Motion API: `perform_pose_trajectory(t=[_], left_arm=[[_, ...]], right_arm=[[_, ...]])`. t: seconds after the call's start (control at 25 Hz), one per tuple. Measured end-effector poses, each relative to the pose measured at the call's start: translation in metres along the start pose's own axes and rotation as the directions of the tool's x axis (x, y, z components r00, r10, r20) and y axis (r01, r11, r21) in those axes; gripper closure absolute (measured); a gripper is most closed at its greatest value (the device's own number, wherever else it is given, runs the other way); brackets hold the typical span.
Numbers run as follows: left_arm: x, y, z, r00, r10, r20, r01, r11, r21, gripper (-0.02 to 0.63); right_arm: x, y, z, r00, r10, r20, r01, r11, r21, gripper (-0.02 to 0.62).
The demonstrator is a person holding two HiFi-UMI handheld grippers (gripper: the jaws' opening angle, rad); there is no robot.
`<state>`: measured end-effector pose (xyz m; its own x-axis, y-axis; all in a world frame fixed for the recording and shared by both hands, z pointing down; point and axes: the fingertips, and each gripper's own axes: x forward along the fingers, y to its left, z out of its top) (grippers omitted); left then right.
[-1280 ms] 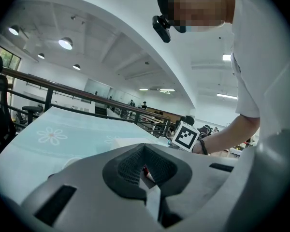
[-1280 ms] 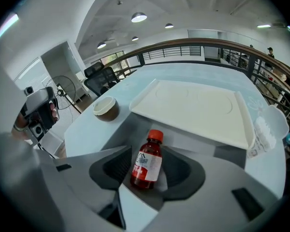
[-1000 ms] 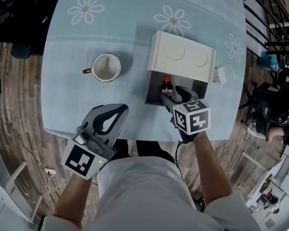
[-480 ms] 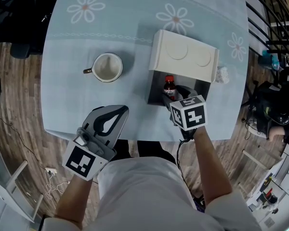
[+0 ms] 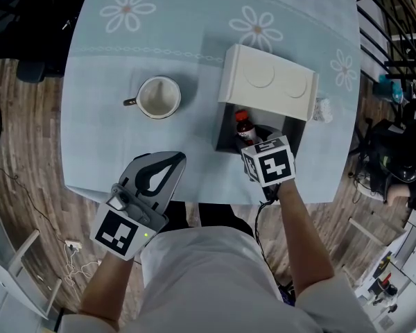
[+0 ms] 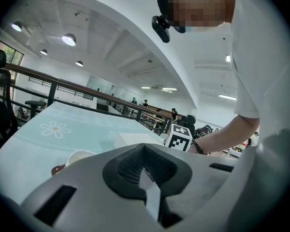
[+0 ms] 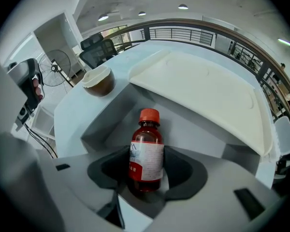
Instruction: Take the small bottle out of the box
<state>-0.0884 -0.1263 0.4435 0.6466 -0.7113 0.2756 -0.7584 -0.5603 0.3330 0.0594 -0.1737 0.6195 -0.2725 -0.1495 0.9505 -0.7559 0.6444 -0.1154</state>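
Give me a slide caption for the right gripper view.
Right tool, jaws just closing, straddles a small brown red-capped bottle standing in the open grey box.

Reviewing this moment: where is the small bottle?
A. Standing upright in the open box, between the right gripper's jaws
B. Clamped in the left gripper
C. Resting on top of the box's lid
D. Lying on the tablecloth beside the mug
A: the right gripper view shows the small bottle upright on the floor of the box, with the right gripper straddling it, its jaws having just been closing either side of it.
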Motion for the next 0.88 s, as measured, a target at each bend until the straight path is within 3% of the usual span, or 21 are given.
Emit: perform_pose_trajectory(t=[0.52,0.88], left_arm=[[-0.002,-0.009,0.014,1.0,-0.013,0.008,0.013,0.999,0.032,0.6],[-0.005,-0.028,0.033,0.999,-0.035,0.027,0.033,0.996,0.087,0.6]], right_arm=[[-0.018,0.003,0.008,0.998,0.025,0.061,-0.027,0.999,0.026,0.367],[-0.06,0.006,0.022,0.977,0.05,0.205,-0.064,0.996,0.062,0.37]])
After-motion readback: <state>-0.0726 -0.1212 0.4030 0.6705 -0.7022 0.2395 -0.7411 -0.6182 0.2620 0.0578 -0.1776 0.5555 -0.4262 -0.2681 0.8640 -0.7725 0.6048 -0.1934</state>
